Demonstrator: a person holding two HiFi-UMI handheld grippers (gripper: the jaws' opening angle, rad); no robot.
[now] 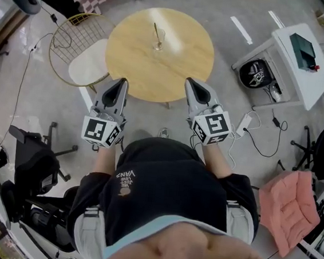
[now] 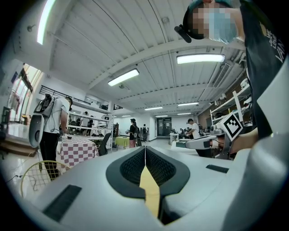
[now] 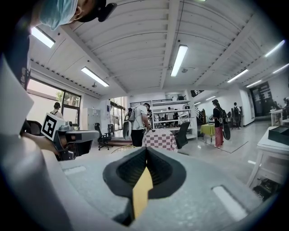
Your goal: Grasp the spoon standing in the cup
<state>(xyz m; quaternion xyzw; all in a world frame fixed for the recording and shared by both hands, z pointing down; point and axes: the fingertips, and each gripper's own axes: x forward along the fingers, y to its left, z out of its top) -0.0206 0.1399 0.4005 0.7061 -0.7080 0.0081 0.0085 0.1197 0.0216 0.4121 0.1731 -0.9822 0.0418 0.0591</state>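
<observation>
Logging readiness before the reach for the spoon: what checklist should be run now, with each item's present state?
1. Spoon standing in the cup: ok, handle up, leaning slightly.
2. Space around the cup on the table: ok, nothing else shows on the tabletop.
3. Left gripper open for a grasp: not ok, jaws together, nothing between them.
4. Right gripper open for a grasp: not ok, jaws together, nothing between them.
5. A gripper near the spoon: not ok, both hang at the table's near edge, well apart from the cup.
6. Cup contents: cannot tell, too small in the head view.
</observation>
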